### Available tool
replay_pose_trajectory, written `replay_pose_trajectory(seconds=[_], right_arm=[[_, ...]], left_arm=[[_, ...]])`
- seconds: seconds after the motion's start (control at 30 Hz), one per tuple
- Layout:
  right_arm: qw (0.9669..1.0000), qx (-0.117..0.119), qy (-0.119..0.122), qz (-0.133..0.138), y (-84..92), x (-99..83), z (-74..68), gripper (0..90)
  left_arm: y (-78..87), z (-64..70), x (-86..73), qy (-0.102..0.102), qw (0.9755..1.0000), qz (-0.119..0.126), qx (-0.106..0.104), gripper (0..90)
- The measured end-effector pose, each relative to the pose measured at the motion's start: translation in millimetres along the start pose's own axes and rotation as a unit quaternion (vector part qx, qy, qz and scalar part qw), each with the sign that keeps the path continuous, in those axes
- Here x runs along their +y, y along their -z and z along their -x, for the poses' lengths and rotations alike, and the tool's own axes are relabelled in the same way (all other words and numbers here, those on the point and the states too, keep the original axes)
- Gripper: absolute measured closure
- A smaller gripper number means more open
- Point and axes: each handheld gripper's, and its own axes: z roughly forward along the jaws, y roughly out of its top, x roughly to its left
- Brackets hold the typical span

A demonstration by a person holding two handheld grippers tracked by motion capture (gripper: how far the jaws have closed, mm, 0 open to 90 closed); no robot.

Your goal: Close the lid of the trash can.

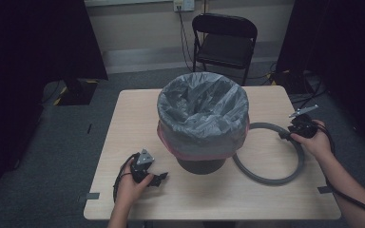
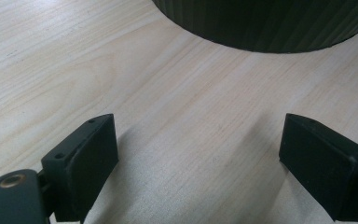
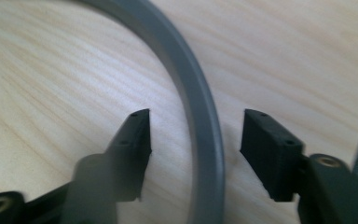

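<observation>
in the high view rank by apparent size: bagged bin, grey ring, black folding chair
1. Bin lined with a grey plastic bag
2. Grey ring on the table
3. Black folding chair, though it stands farther back, so its rank is unsure

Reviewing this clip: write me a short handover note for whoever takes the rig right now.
Left gripper: open, nothing between the jaws, low over the table in front of the bin's dark base.
Right gripper: jaws astride the grey ring, pads not yet pressing on it.
Things: the bin stands mid-table with a grey bag folded over its rim. The ring lies flat on the table to the bin's right, partly under its overhang.
Done: bag fitted in the bin.
Left, probably: grip the ring, lift it and seat it over the bagged rim.
</observation>
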Motion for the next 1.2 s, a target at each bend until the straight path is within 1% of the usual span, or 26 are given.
replay_pose_trajectory(seconds=[0.03, 0.1, 0.13, 0.2, 0.27, 0.3, 0.33, 0.37, 0.4, 0.47, 0.5, 0.53, 0.6, 0.63, 0.67, 0.73, 0.8, 0.87, 0.9, 0.97, 1.0, 1.03, 1.1, 1.13, 1.17, 1.2], right_arm=[[1.0, 0.003, 0.0, -0.009, -2.2, -0.7, 0.1, 59.7], [0.9998, 0.016, -0.009, 0.007, -4.0, -2.9, 1.6, 70.4], [0.9998, 0.017, -0.007, 0.009, -3.8, -3.3, 2.1, 75.8], [0.9998, 0.019, 0.004, -0.009, -1.6, -1.7, 0.0, 78.6], [0.9995, 0.025, 0.007, -0.019, -0.6, -0.4, 2.0, 79.2], [0.9992, 0.027, 0.003, -0.029, 1.6, 0.0, 3.0, 79.3], [0.999, 0.029, 0.003, -0.035, 3.7, 0.1, 4.7, 79.4], [0.9986, 0.037, -0.001, -0.038, 5.4, -0.1, 6.9, 79.6], [0.9985, 0.039, -0.005, -0.039, 8.6, -0.2, 9.4, 79.7], [0.9983, 0.047, -0.004, -0.032, 16.4, -0.7, 16.3, 80.0], [0.998, 0.05, -0.014, -0.036, 22.2, -1.0, 18.5, 80.0], [0.9979, 0.05, -0.015, -0.04, 27.8, -1.4, 21.7, 80.1], [0.9978, 0.055, -0.014, -0.035, 39.9, -2.5, 28.8, 80.3], [0.9977, 0.055, -0.017, -0.036, 47.1, -2.7, 32.1, 80.3], [0.9975, 0.055, -0.026, -0.037, 54.6, -2.6, 35.0, 80.4], [0.9974, 0.06, -0.03, -0.028, 68.7, -1.9, 42.3, 80.3], [0.9967, 0.068, -0.038, -0.023, 82.6, 0.5, 46.9, 80.3], [0.9965, 0.073, -0.035, -0.019, 95.3, 4.9, 49.7, 80.3], [0.9969, 0.069, -0.031, -0.02, 101.7, 7.7, 51.1, 80.3], [0.9966, 0.074, -0.032, -0.016, 113.9, 12.9, 53.9, 80.3], [0.997, 0.069, -0.031, -0.015, 120.5, 15.6, 55.5, 80.3], [0.9966, 0.074, -0.033, -0.013, 127.0, 18.1, 57.3, 80.3], [0.9967, 0.072, -0.033, -0.012, 141.0, 23.7, 60.1, 80.3], [0.9969, 0.071, -0.031, -0.008, 147.7, 26.7, 61.3, 80.3], [0.9974, 0.066, -0.029, -0.004, 155.5, 30.0, 62.3, 80.3], [0.9972, 0.069, -0.029, -0.003, 163.1, 33.2, 63.2, 80.3]], left_arm=[[0.0, 0.0, 0.0, 0.0, 1.0, 0.0, 0.0, 10.8], [0.0, 0.0, 0.0, 0.0, 1.0, 0.0, 0.0, 10.8], [0.0, 0.0, 0.0, 0.0, 1.0, 0.0, 0.0, 10.7], [0.0, 0.0, 0.0, 0.0, 1.0, 0.0, 0.0, 10.7], [0.0, 0.0, 0.0, 0.0, 1.0, 0.0, 0.0, 10.8], [0.0, 0.0, 0.0, 0.0, 1.0, 0.0, 0.0, 10.7], [0.0, 0.0, 0.0, 0.0, 1.0, 0.0, 0.0, 10.8], [0.0, 0.0, 0.0, 0.0, 1.0, 0.0, 0.0, 10.8], [0.0, 0.0, 0.0, 0.0, 1.0, 0.0, 0.0, 10.7], [0.0, 0.0, 0.0, 0.0, 1.0, 0.0, 0.0, 10.8], [0.0, 0.0, 0.0, 0.0, 1.0, 0.0, 0.0, 10.8], [0.0, 0.0, 0.0, 0.0, 1.0, 0.0, 0.0, 10.8], [0.0, 0.0, 0.0, 0.0, 1.0, 0.0, 0.0, 10.7], [0.0, 0.0, 0.0, 0.0, 1.0, 0.0, 0.0, 10.7], [0.0, 0.0, 0.0, 0.0, 1.0, 0.0, 0.0, 10.7], [0.0, 0.0, 0.0, 0.0, 1.0, 0.0, 0.0, 10.7], [0.0, -0.1, 0.0, 0.0, 1.0, 0.0, 0.0, 10.7], [-0.2, -0.1, 0.1, 0.0, 1.0, 0.0, -0.002, 10.2], [-0.4, -0.1, 0.1, -0.001, 1.0, -0.001, -0.002, 9.8], [-0.4, -0.3, 0.3, -0.004, 1.0, -0.002, -0.003, 9.3], [-0.7, 0.0, 0.3, -0.003, 1.0, -0.002, -0.004, 8.8], [-0.7, 0.0, 0.3, -0.004, 1.0, -0.003, -0.004, 8.5], [-0.6, 0.0, 0.3, -0.005, 1.0, -0.003, -0.004, 8.5], [-0.6, 0.0, 0.3, -0.005, 1.0, -0.003, -0.004, 8.5], [-0.6, 0.0, 0.4, -0.005, 1.0, -0.003, -0.004, 8.5], [-0.6, 0.0, 0.4, -0.004, 1.0, -0.003, -0.004, 8.5]])
